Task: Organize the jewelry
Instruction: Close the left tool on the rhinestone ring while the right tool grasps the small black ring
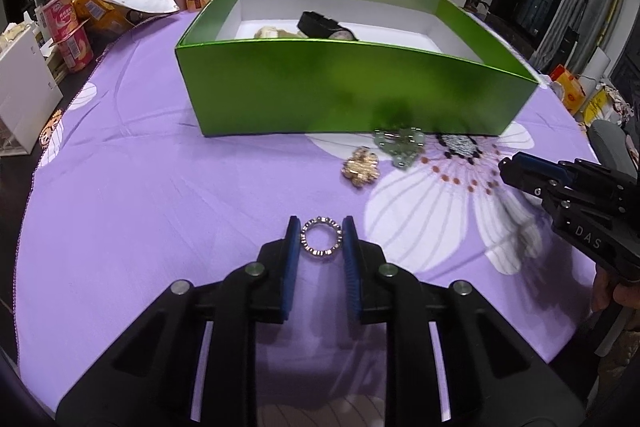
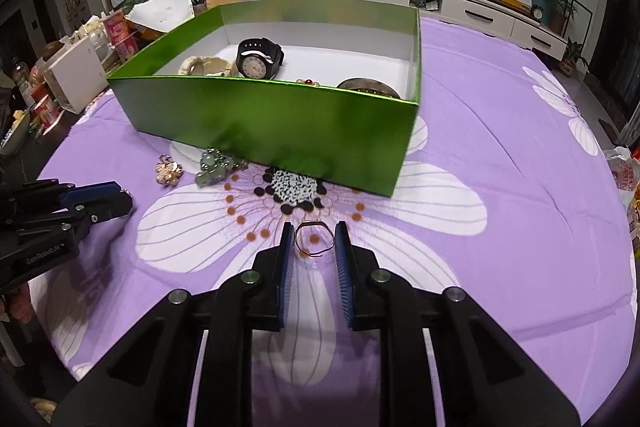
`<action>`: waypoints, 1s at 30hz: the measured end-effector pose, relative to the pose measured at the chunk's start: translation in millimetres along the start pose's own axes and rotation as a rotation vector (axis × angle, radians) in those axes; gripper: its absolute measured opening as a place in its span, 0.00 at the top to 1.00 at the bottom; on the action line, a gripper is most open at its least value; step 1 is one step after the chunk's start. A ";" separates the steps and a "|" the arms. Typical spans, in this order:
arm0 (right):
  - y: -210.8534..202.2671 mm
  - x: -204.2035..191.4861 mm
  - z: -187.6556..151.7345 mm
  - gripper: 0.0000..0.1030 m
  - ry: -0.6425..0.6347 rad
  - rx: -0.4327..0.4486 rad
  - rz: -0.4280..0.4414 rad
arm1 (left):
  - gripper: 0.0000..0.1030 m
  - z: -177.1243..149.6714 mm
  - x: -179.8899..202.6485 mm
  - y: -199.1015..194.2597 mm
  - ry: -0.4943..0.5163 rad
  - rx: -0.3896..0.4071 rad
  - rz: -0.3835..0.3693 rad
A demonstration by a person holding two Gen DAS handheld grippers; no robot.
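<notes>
We find the left gripper (image 1: 321,237) closed on a beaded ring (image 1: 321,238), its blue pads (image 1: 294,243) pressing both sides just above the purple cloth (image 1: 160,195). The right gripper (image 2: 313,241) pinches a thin wire ring (image 2: 314,239) over the flower print; whether the ring clears the cloth we cannot tell.

The green box (image 2: 280,123) stands ahead. Its near wall hides much of the floor — we see a black watch (image 2: 258,61), a cream watch (image 2: 204,67), some red beads (image 2: 306,82) and the top of a round dark piece (image 2: 368,87), cut off by the wall. From the left view only the edges of the watches show.

Outside, touching or just beside the box, lies a jade cluster (image 2: 214,167), blurred; a gold brooch (image 2: 168,171) sits near it — detail too soft to read. Clutter at the table's far left is cropped by the lens edge.
</notes>
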State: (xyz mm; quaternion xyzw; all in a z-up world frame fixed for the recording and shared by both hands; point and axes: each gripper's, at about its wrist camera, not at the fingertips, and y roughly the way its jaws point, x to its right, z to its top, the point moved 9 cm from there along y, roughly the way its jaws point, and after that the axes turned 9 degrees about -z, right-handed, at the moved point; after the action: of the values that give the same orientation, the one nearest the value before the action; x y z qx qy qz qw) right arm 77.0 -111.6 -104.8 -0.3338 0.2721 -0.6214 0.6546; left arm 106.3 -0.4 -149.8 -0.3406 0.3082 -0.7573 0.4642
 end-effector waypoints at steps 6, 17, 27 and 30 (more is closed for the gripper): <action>-20.6 3.2 -1.7 0.80 0.017 0.024 0.012 | 0.80 3.1 12.1 -17.2 0.010 0.023 -0.014; -60.3 8.5 23.5 0.80 0.034 0.128 0.033 | 0.80 41.0 27.3 -51.1 0.036 0.101 0.011; -88.3 15.5 60.7 0.80 0.031 0.228 0.031 | 0.80 90.2 38.7 -72.0 0.067 0.179 0.024; -92.8 18.4 71.8 0.80 0.033 0.251 0.026 | 0.80 104.9 43.0 -74.8 0.079 0.197 0.026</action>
State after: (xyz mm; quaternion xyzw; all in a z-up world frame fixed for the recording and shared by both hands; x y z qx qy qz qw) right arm 75.2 -123.3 13.4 -0.2354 0.2069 -0.6475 0.6946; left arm 139.1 -27.1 -20.7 -0.2593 0.2549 -0.7907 0.4926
